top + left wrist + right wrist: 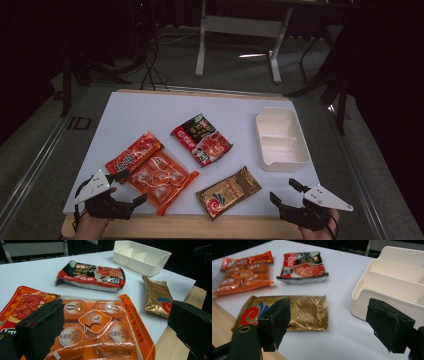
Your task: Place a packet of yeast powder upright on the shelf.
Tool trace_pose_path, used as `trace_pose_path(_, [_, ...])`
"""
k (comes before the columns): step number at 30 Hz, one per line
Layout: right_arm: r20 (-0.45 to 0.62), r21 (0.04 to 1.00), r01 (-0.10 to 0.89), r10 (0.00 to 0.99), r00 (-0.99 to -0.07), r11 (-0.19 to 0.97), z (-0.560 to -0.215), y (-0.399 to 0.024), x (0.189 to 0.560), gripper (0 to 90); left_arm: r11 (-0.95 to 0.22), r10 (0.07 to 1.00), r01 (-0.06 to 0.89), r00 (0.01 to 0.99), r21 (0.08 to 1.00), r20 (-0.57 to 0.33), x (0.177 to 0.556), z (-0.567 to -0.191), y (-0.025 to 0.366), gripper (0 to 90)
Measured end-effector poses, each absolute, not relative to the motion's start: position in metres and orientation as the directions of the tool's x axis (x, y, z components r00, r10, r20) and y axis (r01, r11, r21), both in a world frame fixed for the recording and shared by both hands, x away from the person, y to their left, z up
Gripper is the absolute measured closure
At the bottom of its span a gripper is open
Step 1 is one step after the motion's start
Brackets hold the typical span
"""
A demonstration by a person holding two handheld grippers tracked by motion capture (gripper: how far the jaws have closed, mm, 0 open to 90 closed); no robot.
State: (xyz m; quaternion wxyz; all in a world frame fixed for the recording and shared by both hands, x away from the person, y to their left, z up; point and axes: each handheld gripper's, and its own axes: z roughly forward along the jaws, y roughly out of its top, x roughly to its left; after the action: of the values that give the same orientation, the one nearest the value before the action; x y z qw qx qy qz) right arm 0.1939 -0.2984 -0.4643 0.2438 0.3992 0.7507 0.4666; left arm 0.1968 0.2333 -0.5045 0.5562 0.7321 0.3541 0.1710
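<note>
Lying flat, orange clear-fronted packet shows blocks.

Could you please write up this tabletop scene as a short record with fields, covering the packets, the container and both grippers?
surface: white board on a wooden table
container: white divided tray, empty, far right
packets: four, all flat on the board
near left gripper: orange packet, partly over a red packet
centre: red-and-black packet
near right gripper: gold packet
left gripper: open, holding nothing
right gripper: open, holding nothing
</note>
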Motion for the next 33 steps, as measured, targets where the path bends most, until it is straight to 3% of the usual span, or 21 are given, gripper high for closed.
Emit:
trace_pose_path(7, [0.005, 0.891, 0.379, 0.828, -0.56, 0.251, -0.463, -0.297, 0.193, 22.2, -0.123, 0.716, 0.322, 0.684, 0.939, -0.141, 0.197, -0.503, 0.233, 1.0])
trace_pose_path(24, [0.07, 0.879, 0.432, 0.842, -0.536, 0.202, -0.46, -0.298, 0.193, 10.1, -0.122, 0.719, 0.318, 0.681, 0.94, -0.137, 0.195, -0.502, 0.232, 1.1])
trace_pose_path(33, [0.012, 0.868, 0.412, 0.82, -0.573, 0.276, -0.445, -0.287, 0.193, 9.7, -0.127, 0.716, 0.316, 0.685, 0.94, -0.133, 0.194, -0.503, 0.232, 1.1])
